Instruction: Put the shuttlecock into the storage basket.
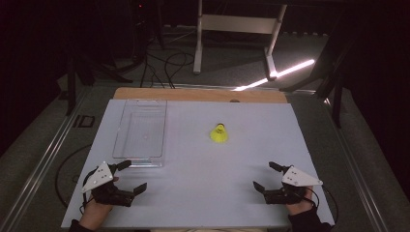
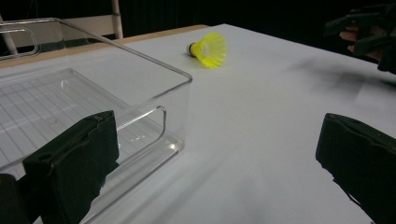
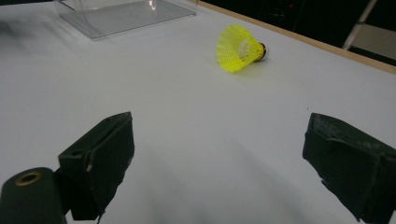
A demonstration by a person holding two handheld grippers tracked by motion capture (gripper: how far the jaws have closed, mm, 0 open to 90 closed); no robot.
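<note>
Nearest the camera, the left gripper (image 1: 126,176) rests wide open and empty beside the clear tray (image 1: 126,153). Mid-table lies the yellow shuttlecock (image 1: 219,134) on its side, untouched. The right gripper (image 1: 265,176), jaws spread and empty, sits near the table's front edge. Nothing is grasped yet; next probably comes a reach toward the shuttlecock.

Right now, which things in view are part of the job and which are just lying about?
Part of the job:
- yellow shuttlecock, lying on its side on the white table
- clear plastic bin, empty
- left hand-held gripper, open
- right hand-held gripper, open

Just lying about:
- cables on the floor
- white table frame behind
</note>
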